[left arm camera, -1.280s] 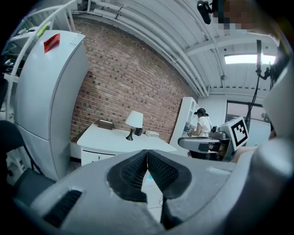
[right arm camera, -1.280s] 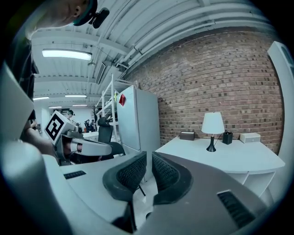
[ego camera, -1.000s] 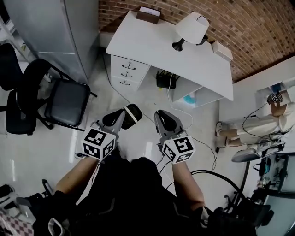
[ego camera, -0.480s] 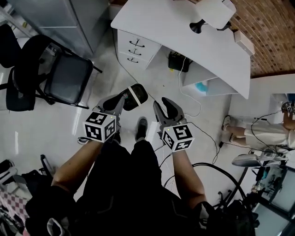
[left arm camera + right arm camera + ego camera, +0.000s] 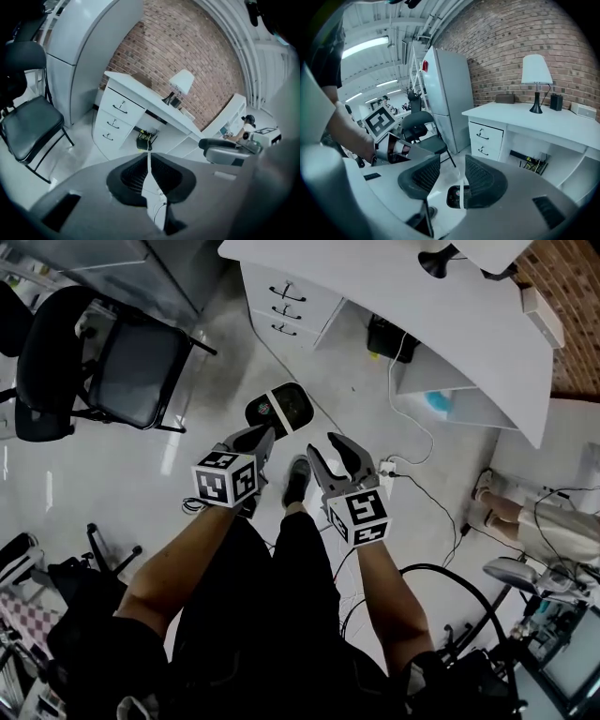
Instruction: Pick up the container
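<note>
The container (image 5: 280, 409) is a round black tub with a white band, standing on the pale floor just beyond my left gripper's tips. Looking down past the right jaws, I see the same container (image 5: 457, 197) far below. My left gripper (image 5: 265, 433) is shut with nothing in it, and its pads meet in a thin slit (image 5: 149, 155). My right gripper (image 5: 326, 448) hangs beside it at the right, well above the floor. Its jaws are opening, and only air is between the pads (image 5: 452, 162). The left gripper's marker cube (image 5: 379, 121) shows in the right gripper view.
A white desk with drawers (image 5: 292, 302) stands ahead, with a lamp (image 5: 536, 77) on top. A black chair (image 5: 139, 381) is at the left beside a grey cabinet (image 5: 449, 93). Cables and a power strip (image 5: 386, 467) lie at the right. The person's shoe (image 5: 296, 480) is below the grippers.
The right gripper's jaws have spread from shut to wide apart. The head view has tipped downward, so the desk slid up the picture. The left gripper stays shut.
</note>
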A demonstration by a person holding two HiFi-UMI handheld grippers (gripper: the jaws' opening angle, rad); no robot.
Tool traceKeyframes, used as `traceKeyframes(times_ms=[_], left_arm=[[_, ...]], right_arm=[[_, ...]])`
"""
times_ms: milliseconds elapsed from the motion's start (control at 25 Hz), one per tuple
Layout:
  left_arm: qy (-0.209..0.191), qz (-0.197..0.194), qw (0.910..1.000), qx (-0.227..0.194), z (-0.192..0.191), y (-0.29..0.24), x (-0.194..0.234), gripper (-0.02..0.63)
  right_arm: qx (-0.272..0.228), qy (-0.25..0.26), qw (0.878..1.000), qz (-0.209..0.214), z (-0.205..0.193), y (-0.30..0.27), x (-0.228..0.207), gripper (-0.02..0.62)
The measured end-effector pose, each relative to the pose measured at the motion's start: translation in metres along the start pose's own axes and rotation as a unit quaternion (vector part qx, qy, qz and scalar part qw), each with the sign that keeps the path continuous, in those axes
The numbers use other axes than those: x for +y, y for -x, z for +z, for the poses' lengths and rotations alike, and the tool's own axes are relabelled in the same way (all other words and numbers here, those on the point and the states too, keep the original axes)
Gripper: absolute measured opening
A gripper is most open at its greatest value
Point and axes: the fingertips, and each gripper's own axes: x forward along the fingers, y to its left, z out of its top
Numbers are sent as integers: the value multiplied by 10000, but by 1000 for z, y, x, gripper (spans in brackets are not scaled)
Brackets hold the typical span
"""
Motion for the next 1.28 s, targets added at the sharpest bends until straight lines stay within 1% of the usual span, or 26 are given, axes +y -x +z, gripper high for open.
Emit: traceKeyframes(times_ms=[80,160,200,240,320,400,560,640,760,880,960,1080,1200,1280], left_arm=[[92,72,9999,81,-15,-17,13,14],[268,212,9993,178,-29,-33,28,21],[366,278,9987,230,-36,-41,34,43],[439,336,9980,290,-42,-50,40,81],[441,454,9970,456,-54,-67,49,147],[387,555,9957,626,-65,-84,59,152],[467,687,9933,806,-86,-112,74,153],[605,755,9917,851,-96,-127,83,153],[924,954,9871,890,-113,-148,101,153],[1071,1181,9829,922,-127,-168,122,169],[1212,1229,9811,872,-135,-184,134,172],[1374,1090,9820,696,-151,-210,151,182],[1383,1304,9792,715,-158,-223,166,186],[1619,1403,9744,681,-165,-233,178,187]], right_arm=[[108,-4,9999,32,-17,-9,-3,141],[175,-118,9997,107,-32,-15,-6,141],[199,-184,9995,139,-39,-17,-9,141],[222,-236,9993,160,-45,-18,-12,143],[286,-307,9990,179,-59,-20,-20,143],[365,-366,9985,184,-73,-25,-28,142],[495,-506,9972,237,-98,-30,-38,143],[588,-575,9962,293,-109,-34,-43,143],[713,-652,9945,407,-125,-40,-49,142],[754,-653,9938,502,-139,-50,-58,142],[833,-650,9928,565,-152,-56,-65,141],[918,-719,9915,582,-168,-59,-73,143],[768,-890,9918,501,-174,-61,-84,143],[708,-991,9914,484,-179,-61,-88,143]])
